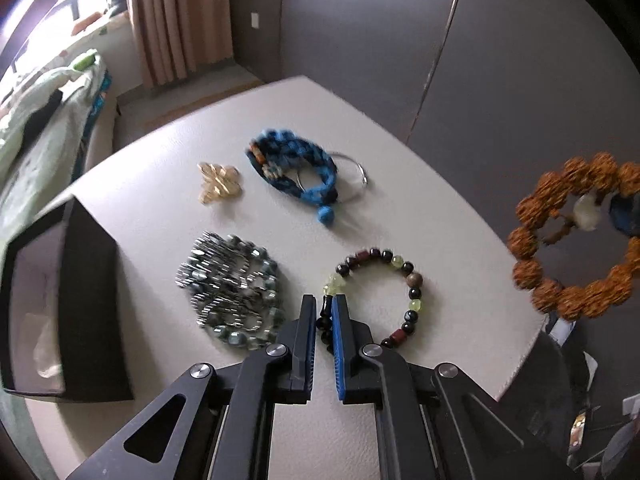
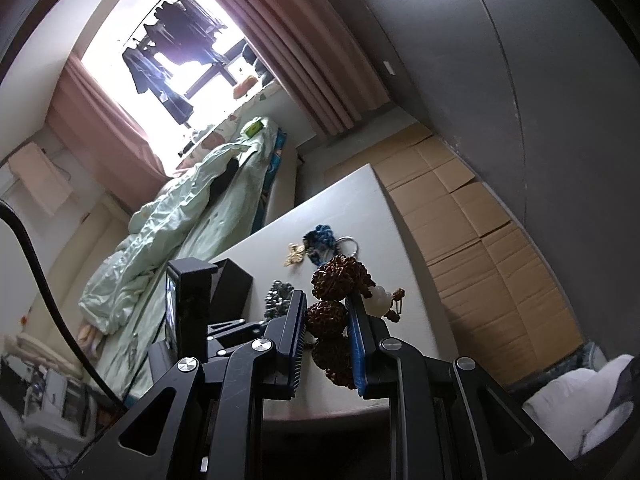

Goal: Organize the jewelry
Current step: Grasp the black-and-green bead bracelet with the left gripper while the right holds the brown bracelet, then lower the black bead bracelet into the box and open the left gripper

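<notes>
On the white table (image 1: 420, 216) lie a bead bracelet (image 1: 374, 296) of dark, red and pale green beads, a grey-green bead pile (image 1: 232, 292), a gold ornament (image 1: 219, 182), and a blue braided bracelet (image 1: 296, 172) with a metal ring (image 1: 356, 176). My left gripper (image 1: 323, 312) is shut on the bead bracelet's dark end beads at the table. My right gripper (image 2: 326, 320) is shut on a brown rough-seed bracelet (image 2: 328, 316) and holds it in the air; this bracelet also shows in the left wrist view (image 1: 576, 236), beyond the table's right edge.
An open black box (image 1: 60, 304) stands at the table's left edge; it also shows in the right wrist view (image 2: 200, 300). A bed with a pale green quilt (image 2: 180, 232) lies beyond the table. Flattened cardboard (image 2: 480, 240) covers the floor to the right.
</notes>
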Demonstrator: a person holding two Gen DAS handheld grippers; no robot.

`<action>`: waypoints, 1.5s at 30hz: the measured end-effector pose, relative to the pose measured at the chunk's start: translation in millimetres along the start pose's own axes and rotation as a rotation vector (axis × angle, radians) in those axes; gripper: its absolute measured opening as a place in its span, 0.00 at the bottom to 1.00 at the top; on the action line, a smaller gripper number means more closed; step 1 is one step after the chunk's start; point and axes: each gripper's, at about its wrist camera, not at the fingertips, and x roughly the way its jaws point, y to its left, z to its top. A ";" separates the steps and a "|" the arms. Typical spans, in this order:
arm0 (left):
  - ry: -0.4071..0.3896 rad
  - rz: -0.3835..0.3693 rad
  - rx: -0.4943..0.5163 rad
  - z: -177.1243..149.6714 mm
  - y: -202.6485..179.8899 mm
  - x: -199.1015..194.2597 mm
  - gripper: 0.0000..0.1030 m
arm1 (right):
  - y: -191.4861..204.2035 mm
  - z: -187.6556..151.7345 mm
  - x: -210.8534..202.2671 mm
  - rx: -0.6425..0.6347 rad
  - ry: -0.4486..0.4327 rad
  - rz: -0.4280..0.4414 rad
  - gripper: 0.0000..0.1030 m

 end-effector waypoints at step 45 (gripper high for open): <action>-0.218 0.114 -0.201 21.5 133.9 -122.3 0.08 | 84.2 -2.3 63.1 -0.113 0.094 0.101 0.21</action>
